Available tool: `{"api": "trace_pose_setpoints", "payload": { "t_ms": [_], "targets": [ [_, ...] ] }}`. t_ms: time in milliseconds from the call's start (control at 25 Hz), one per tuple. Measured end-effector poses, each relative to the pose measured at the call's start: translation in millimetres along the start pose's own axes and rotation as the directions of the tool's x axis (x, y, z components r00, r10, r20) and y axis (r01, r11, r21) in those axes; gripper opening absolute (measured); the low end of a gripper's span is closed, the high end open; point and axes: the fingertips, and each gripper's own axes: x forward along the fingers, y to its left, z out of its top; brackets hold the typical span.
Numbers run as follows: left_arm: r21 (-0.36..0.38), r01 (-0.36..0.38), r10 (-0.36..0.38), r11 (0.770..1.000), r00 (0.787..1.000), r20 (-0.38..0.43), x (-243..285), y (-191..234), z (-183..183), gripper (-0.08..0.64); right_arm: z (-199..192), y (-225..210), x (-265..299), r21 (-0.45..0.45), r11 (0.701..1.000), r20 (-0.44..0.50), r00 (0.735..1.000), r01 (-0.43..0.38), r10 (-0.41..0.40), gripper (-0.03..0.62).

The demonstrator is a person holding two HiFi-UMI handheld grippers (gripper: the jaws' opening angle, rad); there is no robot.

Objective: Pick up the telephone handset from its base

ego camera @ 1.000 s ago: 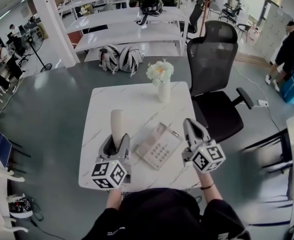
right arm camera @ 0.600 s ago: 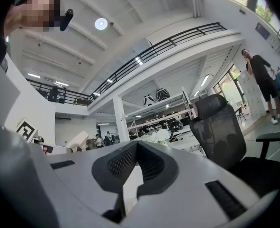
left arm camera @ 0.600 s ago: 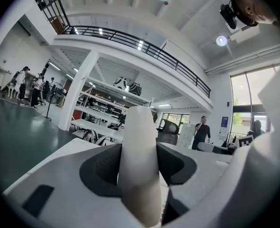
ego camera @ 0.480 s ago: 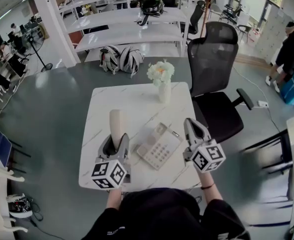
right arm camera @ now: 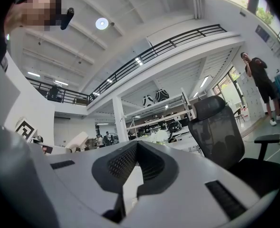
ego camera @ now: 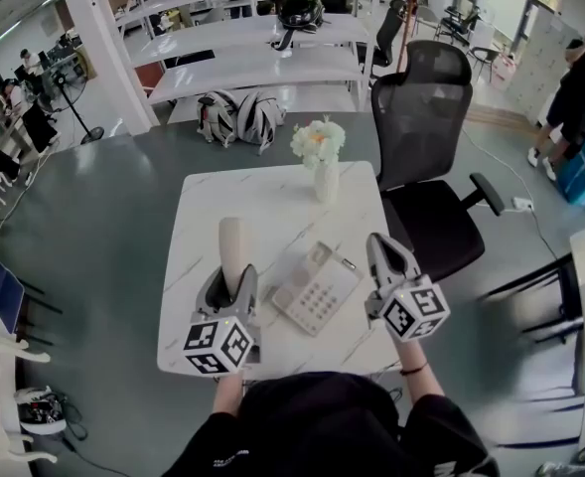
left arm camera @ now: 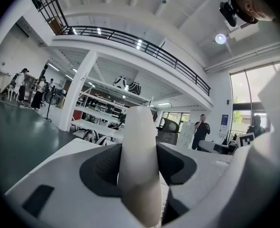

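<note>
The cream telephone handset stands upright, clear of its base, with my left gripper shut on its lower part. In the left gripper view the handset fills the gap between the dark pads. The telephone base with its keypad lies on the white table, between the two grippers. My right gripper hovers just right of the base, shut and empty; in the right gripper view its tips meet, and the handset shows at the far left.
A white vase of flowers stands at the table's far edge. A black office chair sits at the right of the table. White shelves with helmets stand behind. A person stands far right.
</note>
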Motion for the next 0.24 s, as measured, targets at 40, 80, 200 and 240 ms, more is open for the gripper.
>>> {"api": "trace_pose_setpoints", "payload": {
  "t_ms": [40, 80, 200, 240],
  "targets": [
    [-0.001, -0.001, 0.001, 1.000, 1.000, -0.001, 0.4, 0.3, -0.7, 0.210, -0.6, -0.5, 0.3, 0.000, 1.000, -0.001, 1.000, 0.000, 0.000, -0.009],
    [-0.001, -0.002, 0.002, 1.000, 1.000, -0.003, 1.0, 0.7, -1.9, 0.210, -1.7, -1.3, 0.6, 0.000, 1.000, -0.002, 1.000, 0.000, 0.000, -0.009],
    [-0.001, -0.006, 0.006, 1.000, 1.000, -0.009, 2.0, 1.7, -5.9, 0.210, -5.2, -3.2, 0.8, -0.001, 1.000, -0.006, 1.000, 0.001, -0.001, -0.009],
    [0.000, -0.008, 0.008, 1.000, 1.000, -0.011, 2.1, 2.0, -7.0, 0.210, -6.4, -3.7, 0.7, -0.001, 1.000, -0.008, 1.000, 0.001, -0.001, -0.009]
  ]
}}
